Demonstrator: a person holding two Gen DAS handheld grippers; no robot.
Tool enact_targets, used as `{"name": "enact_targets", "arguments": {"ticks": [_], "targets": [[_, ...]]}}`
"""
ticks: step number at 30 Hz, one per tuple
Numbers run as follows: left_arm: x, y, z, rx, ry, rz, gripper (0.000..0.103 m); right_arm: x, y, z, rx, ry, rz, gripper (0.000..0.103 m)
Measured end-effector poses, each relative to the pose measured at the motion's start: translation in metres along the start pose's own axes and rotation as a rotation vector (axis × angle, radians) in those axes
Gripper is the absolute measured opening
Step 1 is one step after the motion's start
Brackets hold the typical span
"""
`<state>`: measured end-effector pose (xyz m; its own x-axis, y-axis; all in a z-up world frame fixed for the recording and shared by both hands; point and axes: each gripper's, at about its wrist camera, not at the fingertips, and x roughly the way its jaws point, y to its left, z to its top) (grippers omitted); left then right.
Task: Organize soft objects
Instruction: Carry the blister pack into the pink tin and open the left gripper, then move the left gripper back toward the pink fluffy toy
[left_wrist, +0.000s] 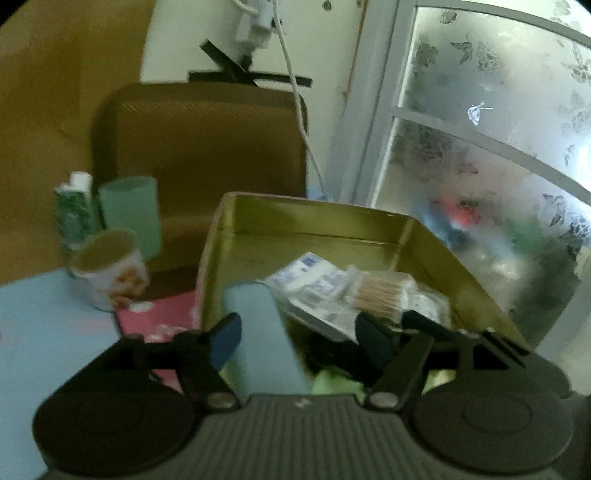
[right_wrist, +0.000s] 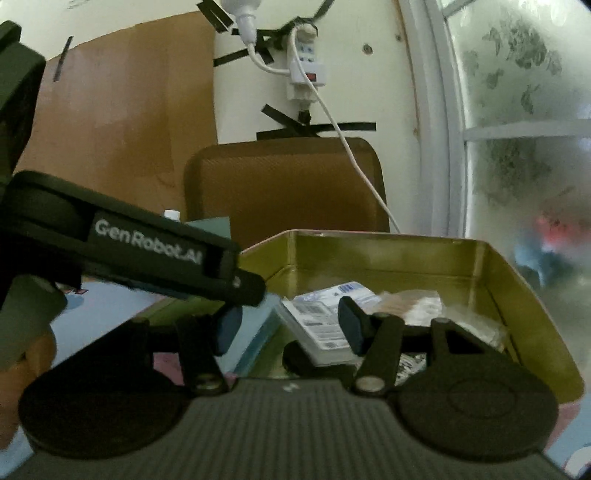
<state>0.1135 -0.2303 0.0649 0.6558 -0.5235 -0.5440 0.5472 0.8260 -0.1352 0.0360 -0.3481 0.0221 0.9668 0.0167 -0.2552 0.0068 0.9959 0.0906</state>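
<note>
A brown chair back (left_wrist: 207, 155) stands behind a printed paper cup (left_wrist: 110, 275), beside a frosted window (left_wrist: 491, 147).

The left gripper (right_wrist: 236, 295) hides part of the light blue block (right_wrist: 258, 325); the tin's (right_wrist: 369, 254) contents blur.

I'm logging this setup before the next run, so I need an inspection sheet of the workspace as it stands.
Surface: light blue mat with a pink patch.
Job's things: gold tin holds a tissue pack and a cotton swab bag; light blue sponge block between the left fingers.
Clutter: paper cup, green roll, patterned carton.
Grippers: left gripper open, right gripper open.
Cables: white cord from the power strip.
Surroundings: brown chair back, frosted window.
</note>
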Motion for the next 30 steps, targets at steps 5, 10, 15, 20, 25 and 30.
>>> {"name": "enact_targets", "arguments": {"ticks": [5,10,15,20,25,30], "targets": [[-0.029,0.008,-0.007,-0.007,-0.01,0.039,0.073,-0.024,0.003,-0.002,0.049,-0.023,0.019,0.06],[-0.061,0.019,-0.026,0.003,-0.022,0.086,0.075,-0.054,0.01,-0.005,0.091,-0.046,0.025,0.06],[-0.083,0.033,-0.056,0.014,-0.003,0.132,0.075,-0.069,0.006,-0.015,0.225,-0.014,0.049,0.061],[-0.091,0.05,-0.082,-0.006,0.037,0.162,0.075,-0.068,0.013,-0.026,0.304,0.058,0.073,0.061],[-0.097,0.065,-0.098,-0.022,0.052,0.194,0.075,-0.066,0.021,-0.031,0.35,0.106,0.099,0.061],[-0.1,0.076,-0.107,-0.023,0.055,0.217,0.078,-0.062,0.026,-0.033,0.374,0.133,0.107,0.061]]}}
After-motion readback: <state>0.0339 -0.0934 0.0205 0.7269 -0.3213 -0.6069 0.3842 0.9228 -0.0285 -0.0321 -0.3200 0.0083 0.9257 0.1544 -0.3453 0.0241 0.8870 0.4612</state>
